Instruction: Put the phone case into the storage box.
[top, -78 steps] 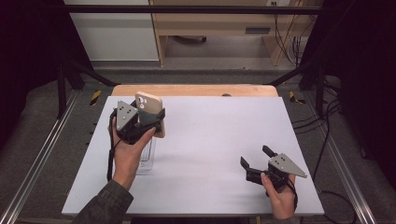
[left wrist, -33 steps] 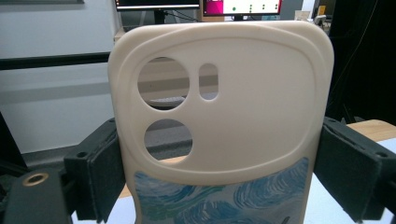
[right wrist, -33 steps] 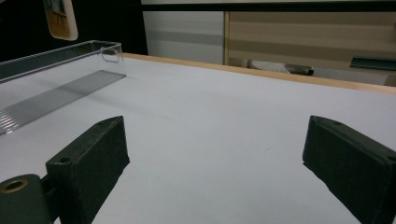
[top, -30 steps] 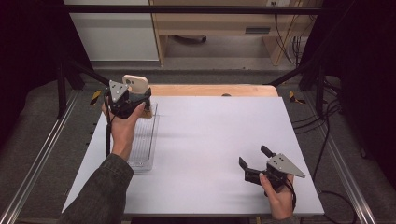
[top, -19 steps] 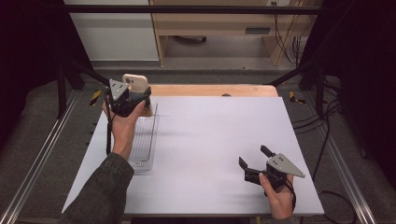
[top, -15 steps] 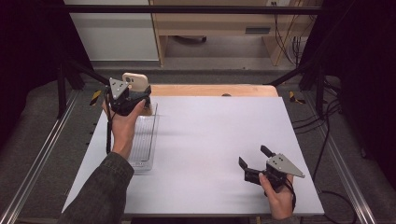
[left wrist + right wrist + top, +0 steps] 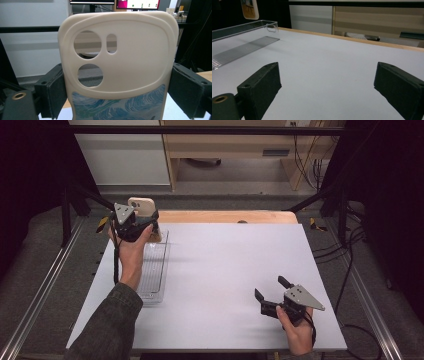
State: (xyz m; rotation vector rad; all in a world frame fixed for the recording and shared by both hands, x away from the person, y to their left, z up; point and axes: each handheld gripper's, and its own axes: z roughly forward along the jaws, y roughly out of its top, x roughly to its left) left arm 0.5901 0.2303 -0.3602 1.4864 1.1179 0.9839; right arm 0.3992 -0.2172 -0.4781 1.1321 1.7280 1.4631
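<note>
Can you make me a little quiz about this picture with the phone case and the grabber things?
1. True or false: the left gripper is squeezing the phone case between its two black jaws.
2. What is the clear tray holding? A) a phone case B) nothing that can be seen C) a gripper
3. Fill in the missing word: the right gripper has its jaws ____ just above the white table.

Key
1. True. The jaws press on both side edges of the case, which stands upright.
2. B. The case is held up past the tray's far end, not inside it.
3. Open. Nothing sits between them.
</note>
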